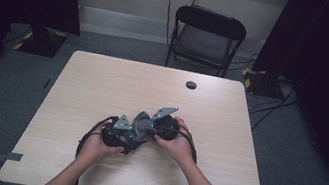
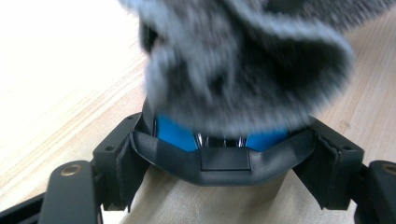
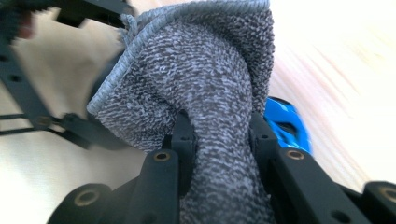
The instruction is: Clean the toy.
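Just below the centre of the high view, your two grippers meet over the pale surface (image 1: 103, 82). Your right gripper (image 3: 219, 135) has its jaws closed tight on a bunched grey cloth (image 3: 205, 79). Your left gripper (image 2: 224, 154) holds a black-and-blue object (image 2: 175, 133) between its jaws, the cloth draped over it. This looks like wiping: keep the left grip steady and draw the cloth across the blue part in short strokes, without letting it slip.
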A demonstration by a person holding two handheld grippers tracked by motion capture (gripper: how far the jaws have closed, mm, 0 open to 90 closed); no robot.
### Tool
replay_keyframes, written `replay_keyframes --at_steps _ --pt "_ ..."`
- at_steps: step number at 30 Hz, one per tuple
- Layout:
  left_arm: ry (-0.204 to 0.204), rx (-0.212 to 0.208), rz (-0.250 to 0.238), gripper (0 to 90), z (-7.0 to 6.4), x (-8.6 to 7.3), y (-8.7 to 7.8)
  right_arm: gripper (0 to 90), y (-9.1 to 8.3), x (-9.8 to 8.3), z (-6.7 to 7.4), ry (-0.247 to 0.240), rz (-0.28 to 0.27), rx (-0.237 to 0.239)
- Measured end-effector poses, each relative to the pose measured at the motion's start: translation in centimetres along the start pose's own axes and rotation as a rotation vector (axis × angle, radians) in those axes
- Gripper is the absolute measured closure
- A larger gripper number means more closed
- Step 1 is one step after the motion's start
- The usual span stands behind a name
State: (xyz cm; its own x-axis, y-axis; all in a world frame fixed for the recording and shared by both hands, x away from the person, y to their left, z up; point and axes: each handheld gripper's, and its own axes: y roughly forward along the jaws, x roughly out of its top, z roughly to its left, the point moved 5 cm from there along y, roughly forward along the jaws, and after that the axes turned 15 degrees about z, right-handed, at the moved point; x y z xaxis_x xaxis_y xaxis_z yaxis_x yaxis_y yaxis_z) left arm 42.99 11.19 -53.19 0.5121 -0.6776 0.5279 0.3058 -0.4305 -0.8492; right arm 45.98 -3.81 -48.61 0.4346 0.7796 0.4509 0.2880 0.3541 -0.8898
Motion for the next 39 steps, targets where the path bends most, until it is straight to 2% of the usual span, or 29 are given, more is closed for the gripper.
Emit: replay_keyframes --at_steps 4,13,19,24,26,28,32,36,39 --pt "-0.001 -0.002 0.0 24.5 0.0 0.0 0.0 70.8 0.2 -0.7 -1.3 0.046 0.003 -0.013" --pt "-0.002 0.0 -0.005 24.5 0.0 0.0 0.0 70.8 0.3 -1.8 -3.4 0.105 0.014 -0.02" --pt "0.0 0.0 -0.006 24.5 0.0 0.0 0.0 70.7 -0.3 -2.3 -4.3 0.118 0.034 -0.063" --pt "0.0 0.001 -0.007 24.5 0.0 -0.1 0.0 70.8 -0.7 -2.6 -4.9 0.134 0.038 -0.075" --pt "-0.001 0.001 -0.009 24.5 -0.1 -0.1 0.0 70.8 -0.8 -2.7 -5.2 0.143 0.032 -0.073" --pt "-0.003 -0.001 -0.012 24.5 -0.1 -0.1 0.0 70.7 -1.0 -2.7 -5.3 0.159 0.011 -0.047" --pt "-0.003 0.003 -0.011 24.5 -0.1 -0.1 0.0 70.7 -1.4 -2.0 -4.4 0.143 -0.016 -0.016" --pt "-0.004 0.003 -0.013 24.5 -0.1 -0.1 0.0 70.7 -1.5 -0.7 -2.5 0.095 -0.04 0.018" --pt "-0.005 0.002 -0.016 24.5 -0.1 -0.1 0.1 70.6 -1.0 0.2 -0.9 0.051 -0.034 0.037"
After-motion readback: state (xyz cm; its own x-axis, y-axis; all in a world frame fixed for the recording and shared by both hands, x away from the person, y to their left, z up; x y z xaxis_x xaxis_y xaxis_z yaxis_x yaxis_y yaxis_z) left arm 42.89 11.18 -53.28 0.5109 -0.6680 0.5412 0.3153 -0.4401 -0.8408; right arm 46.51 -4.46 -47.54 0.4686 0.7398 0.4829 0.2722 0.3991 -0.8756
